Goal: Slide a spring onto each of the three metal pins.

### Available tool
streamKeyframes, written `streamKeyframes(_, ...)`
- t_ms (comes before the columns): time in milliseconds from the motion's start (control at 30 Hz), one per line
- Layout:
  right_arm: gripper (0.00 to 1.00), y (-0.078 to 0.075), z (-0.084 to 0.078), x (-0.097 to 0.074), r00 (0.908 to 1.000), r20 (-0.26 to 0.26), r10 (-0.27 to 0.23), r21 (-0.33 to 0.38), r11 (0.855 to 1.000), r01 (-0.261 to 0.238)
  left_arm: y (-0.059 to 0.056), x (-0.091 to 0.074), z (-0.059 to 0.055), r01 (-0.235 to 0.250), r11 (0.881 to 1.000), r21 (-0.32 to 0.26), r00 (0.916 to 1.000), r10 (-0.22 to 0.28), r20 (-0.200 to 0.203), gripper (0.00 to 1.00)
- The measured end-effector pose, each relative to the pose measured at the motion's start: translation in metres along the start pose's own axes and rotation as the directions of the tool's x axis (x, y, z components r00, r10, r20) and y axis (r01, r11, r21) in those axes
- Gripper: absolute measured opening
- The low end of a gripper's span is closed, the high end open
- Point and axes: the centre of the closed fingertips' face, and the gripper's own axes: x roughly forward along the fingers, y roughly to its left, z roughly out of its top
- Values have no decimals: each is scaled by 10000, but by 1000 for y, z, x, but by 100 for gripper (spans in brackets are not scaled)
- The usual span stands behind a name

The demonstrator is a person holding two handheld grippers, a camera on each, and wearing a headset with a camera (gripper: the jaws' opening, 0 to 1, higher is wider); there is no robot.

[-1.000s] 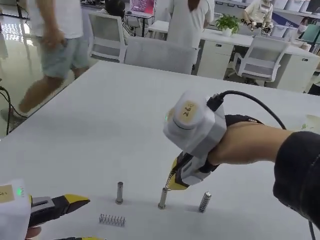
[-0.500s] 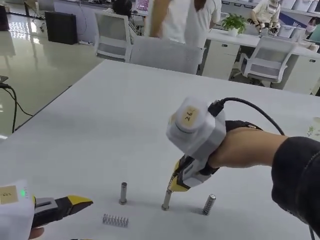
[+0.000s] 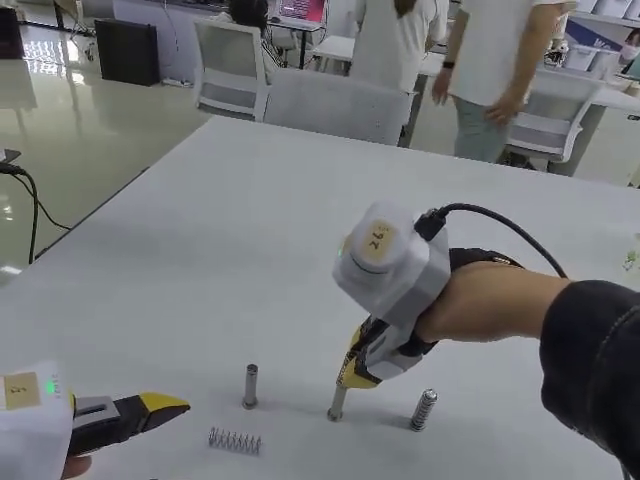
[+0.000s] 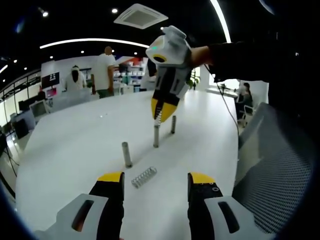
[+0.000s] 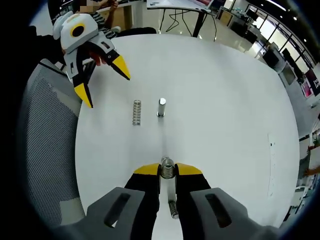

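Your right gripper (image 3: 352, 373) has its jaws pinched narrow on a spring (image 5: 168, 169), held over the top of the middle pin (image 3: 337, 402). The right pin (image 3: 424, 409) already wears a coil; the left pin (image 3: 250, 386) is bare. A loose spring (image 3: 235, 441) lies on the table (image 3: 250, 230) on the near side of the left pin, just right of your left gripper (image 4: 156, 178), whose jaws are spread wide and hold nothing

table (image 3: 250, 230) white | pins (image 3: 251, 385) grey | spring (image 3: 235, 441) silver | jaws yellow-tipped black
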Motion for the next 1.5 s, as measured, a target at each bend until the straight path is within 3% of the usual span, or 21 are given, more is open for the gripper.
streamKeyframes(1500, 8, -1, -16, 47, 9993, -338, 151, 341, 9993, -140, 3, 4, -7, 34, 9999, -105, 9999, -36, -112, 44)
